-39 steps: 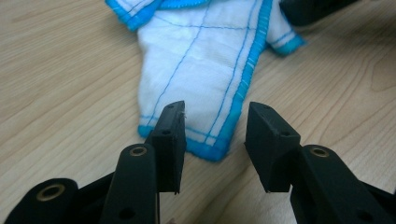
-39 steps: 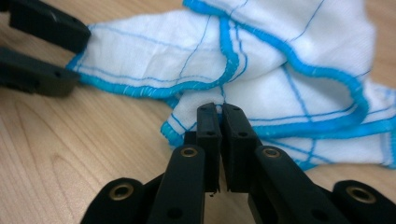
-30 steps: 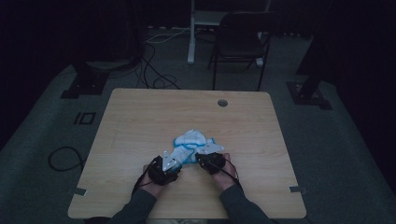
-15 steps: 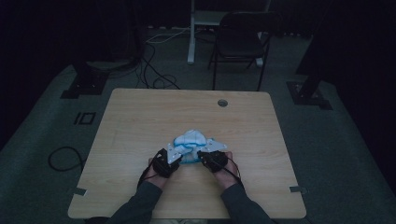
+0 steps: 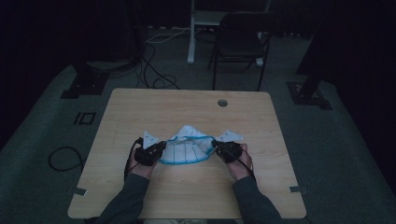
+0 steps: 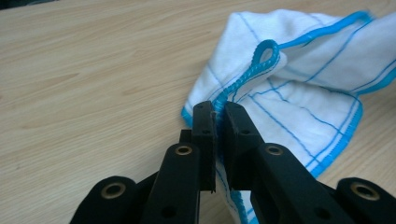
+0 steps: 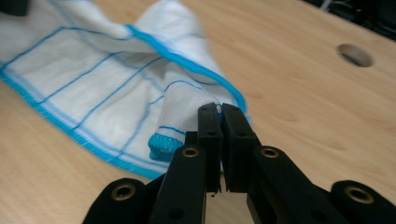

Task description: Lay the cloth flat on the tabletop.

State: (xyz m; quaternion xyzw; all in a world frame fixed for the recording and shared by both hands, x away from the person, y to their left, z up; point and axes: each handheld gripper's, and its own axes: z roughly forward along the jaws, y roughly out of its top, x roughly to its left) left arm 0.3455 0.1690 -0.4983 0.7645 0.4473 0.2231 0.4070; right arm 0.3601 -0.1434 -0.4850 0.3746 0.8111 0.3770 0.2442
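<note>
White cloth point(image 5: 187, 148) – blue-edged – bears no readable writing

The high view looks forward and down from above the near edge of the table point(image 5: 140, 112), far enough off to take in all four corners, the floor and a chair point(image 5: 240, 42) beyond the far edge. The left gripper view sits low and close behind its own jaws, facing across the wood at the cloth point(image 6: 299, 84). The right gripper view is as close, facing the cloth point(image 7: 93, 79) and the hole point(image 7: 355, 55) near the far edge. All three share the cloth point(image 5: 187, 149).
</note>
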